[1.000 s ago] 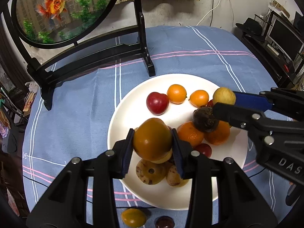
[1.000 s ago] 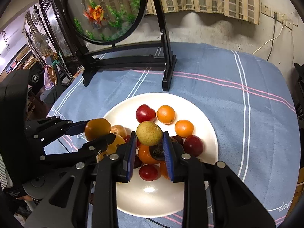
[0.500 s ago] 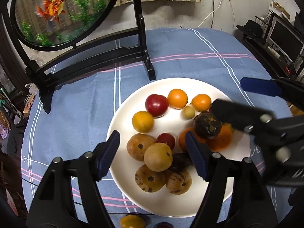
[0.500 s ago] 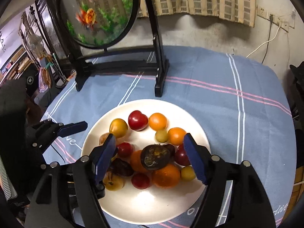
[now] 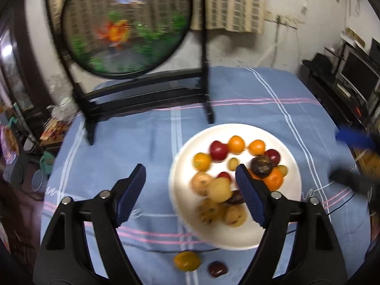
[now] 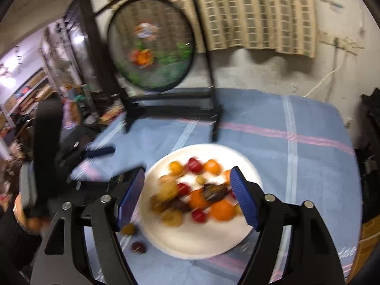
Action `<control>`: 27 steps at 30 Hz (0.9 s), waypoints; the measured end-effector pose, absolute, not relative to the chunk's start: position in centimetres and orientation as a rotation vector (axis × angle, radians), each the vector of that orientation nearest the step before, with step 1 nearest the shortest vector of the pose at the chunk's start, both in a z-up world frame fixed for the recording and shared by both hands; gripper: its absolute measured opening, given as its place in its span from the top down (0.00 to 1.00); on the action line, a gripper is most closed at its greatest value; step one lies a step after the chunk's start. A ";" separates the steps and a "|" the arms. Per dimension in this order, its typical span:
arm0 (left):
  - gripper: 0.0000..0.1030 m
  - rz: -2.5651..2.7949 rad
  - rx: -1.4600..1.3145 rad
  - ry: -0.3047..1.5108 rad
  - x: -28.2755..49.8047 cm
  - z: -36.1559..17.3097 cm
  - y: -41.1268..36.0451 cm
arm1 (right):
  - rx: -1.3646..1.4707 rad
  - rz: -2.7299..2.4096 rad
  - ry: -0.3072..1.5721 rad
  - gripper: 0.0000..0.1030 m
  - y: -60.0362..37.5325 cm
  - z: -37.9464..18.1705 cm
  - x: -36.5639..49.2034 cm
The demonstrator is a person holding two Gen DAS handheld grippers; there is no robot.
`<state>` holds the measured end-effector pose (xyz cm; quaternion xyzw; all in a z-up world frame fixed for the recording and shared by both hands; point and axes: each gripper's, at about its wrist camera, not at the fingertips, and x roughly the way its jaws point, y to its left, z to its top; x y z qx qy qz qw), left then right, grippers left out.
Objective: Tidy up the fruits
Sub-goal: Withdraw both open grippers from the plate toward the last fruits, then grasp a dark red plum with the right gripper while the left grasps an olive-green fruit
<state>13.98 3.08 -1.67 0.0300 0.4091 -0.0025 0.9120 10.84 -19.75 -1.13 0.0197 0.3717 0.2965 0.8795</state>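
A white plate (image 5: 239,236) on the blue cloth holds several fruits: oranges, red plums, yellow and brown ones, and a dark purple one (image 5: 261,166). On the cloth in front of the plate lie a yellow fruit (image 5: 186,261) and a dark red one (image 5: 217,269). My left gripper (image 5: 189,167) hovers over the plate's left edge, jaws opening, nothing between them. In the right wrist view my right gripper (image 6: 187,169) hangs above the plate (image 6: 201,239), jaws also opening and empty. Both views are blurred by motion.
A round fish-painted screen (image 5: 128,28) on a black stand rises behind the plate. Blurred, the right gripper's blue pad (image 5: 353,137) shows at the right edge. A desk with a monitor (image 5: 358,76) stands at the right. Shelves and clutter sit beyond the table's left edge.
Both grippers let go of their fruits onto the plate, opened wide, and pulled back and up from it. The released yellow fruits now lie among the others.
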 end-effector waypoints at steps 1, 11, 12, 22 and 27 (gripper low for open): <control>0.20 0.007 0.047 0.844 13.4 -1.6 4.0 | 0.023 0.627 0.795 0.20 -19.3 -2.1 9.8; 0.17 0.184 -0.154 1.018 5.5 -7.4 13.3 | -0.156 0.727 1.008 0.20 -12.1 -12.5 3.7; 0.17 0.191 -0.161 1.025 4.9 -7.8 13.8 | -0.175 0.728 1.017 0.20 -11.4 -13.0 3.6; 0.17 0.183 -0.174 1.070 1.7 -9.8 13.9 | -0.300 0.691 1.108 0.57 -6.9 -16.9 4.5; 0.17 0.161 -0.168 1.075 2.1 -9.8 13.2 | -0.299 0.750 1.107 0.69 -6.5 -16.5 4.1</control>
